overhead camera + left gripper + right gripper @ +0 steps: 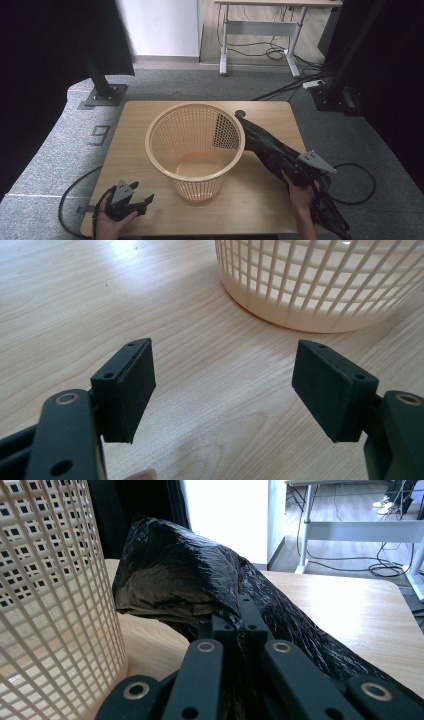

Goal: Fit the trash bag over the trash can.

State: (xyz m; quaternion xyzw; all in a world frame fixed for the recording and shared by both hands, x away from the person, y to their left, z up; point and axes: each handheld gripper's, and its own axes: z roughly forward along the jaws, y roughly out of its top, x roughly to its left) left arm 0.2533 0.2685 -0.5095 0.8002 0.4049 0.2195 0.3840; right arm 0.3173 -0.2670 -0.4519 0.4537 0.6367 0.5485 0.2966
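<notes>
Black bag [260,140] slanting from right claw [280,162] toward basket [195,150].

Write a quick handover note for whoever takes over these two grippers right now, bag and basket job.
Right gripper: shut on the black bag, held just right of the basket.
Left gripper: open, holding nothing, low over the table in front of the basket.
Done: bag picked up.
Left: basket stands upright and unlined; the bag likely needs opening and fitting over its rim, with the left gripper helping.
</notes>
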